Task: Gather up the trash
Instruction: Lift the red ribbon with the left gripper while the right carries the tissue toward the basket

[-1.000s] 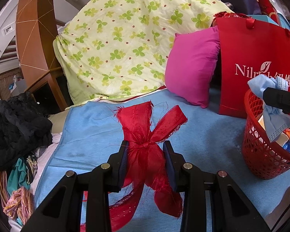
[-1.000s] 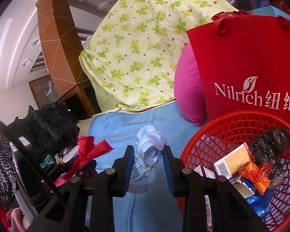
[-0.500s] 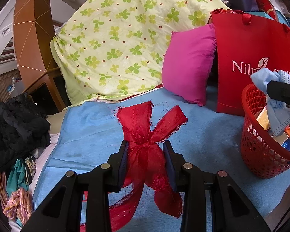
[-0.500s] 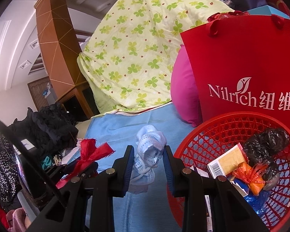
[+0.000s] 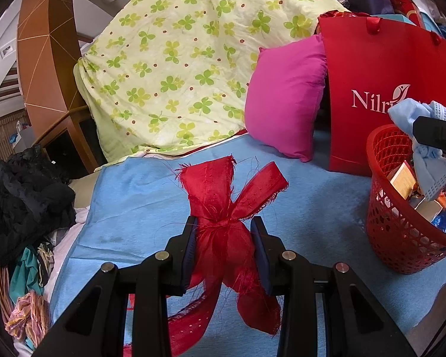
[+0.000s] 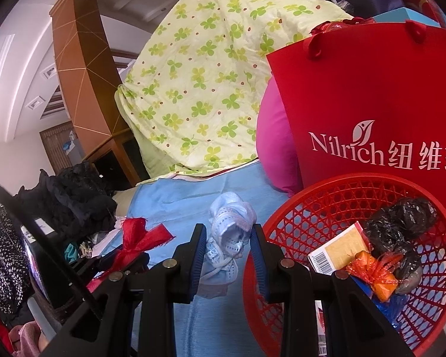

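My left gripper (image 5: 225, 226) is shut on a frayed red ribbon bow (image 5: 223, 196), held above the blue bed sheet (image 5: 139, 208). My right gripper (image 6: 228, 232) is shut on a crumpled light-blue face mask (image 6: 227, 238); in the left wrist view the mask (image 5: 425, 160) hangs over the rim of the red mesh basket (image 5: 401, 232). The basket (image 6: 312, 208) holds a black bag (image 6: 401, 223), a yellow barcoded box (image 6: 339, 250) and an orange wrapper (image 6: 377, 276). The bow also shows in the right wrist view (image 6: 139, 238).
A red Nilrich paper bag (image 5: 380, 89) and a pink pillow (image 5: 285, 101) stand behind the basket. A green clover-print quilt (image 5: 193, 68) is heaped at the back. Dark clothes (image 5: 23, 199) are piled at the left, beside a wooden cabinet (image 5: 62, 136).
My right gripper has carried the mask further over the basket, and the basket sits closer in its view. My left gripper still holds the bow, shifted slightly toward the basket.
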{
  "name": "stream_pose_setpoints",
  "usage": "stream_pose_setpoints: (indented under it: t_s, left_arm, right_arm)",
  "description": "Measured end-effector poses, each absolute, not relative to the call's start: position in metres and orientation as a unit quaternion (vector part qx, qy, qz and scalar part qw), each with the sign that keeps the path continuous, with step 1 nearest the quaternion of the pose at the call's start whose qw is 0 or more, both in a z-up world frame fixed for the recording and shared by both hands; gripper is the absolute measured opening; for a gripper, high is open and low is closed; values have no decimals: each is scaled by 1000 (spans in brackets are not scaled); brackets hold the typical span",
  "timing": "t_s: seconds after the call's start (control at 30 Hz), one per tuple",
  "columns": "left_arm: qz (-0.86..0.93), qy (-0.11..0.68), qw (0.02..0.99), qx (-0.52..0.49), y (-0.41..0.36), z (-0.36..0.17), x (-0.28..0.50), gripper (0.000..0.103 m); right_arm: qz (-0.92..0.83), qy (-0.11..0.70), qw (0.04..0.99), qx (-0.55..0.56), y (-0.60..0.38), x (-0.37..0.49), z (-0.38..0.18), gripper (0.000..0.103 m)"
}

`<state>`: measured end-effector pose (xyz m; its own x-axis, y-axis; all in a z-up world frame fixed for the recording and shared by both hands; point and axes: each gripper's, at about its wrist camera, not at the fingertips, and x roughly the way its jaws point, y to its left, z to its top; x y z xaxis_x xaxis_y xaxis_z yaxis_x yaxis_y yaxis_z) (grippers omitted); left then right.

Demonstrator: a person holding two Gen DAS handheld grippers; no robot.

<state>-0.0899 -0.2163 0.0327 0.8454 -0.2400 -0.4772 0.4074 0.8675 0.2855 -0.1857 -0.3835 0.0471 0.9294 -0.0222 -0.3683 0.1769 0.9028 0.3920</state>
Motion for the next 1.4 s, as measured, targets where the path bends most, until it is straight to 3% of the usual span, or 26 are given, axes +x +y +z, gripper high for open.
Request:
stream_pose_setpoints:
  t_s: [1.4]
  left_arm:
    - [-195, 216, 934, 205, -231, 27, -98, 37]
  right_arm:
    - [-72, 174, 956, 223, -398, -200, 43, 33]
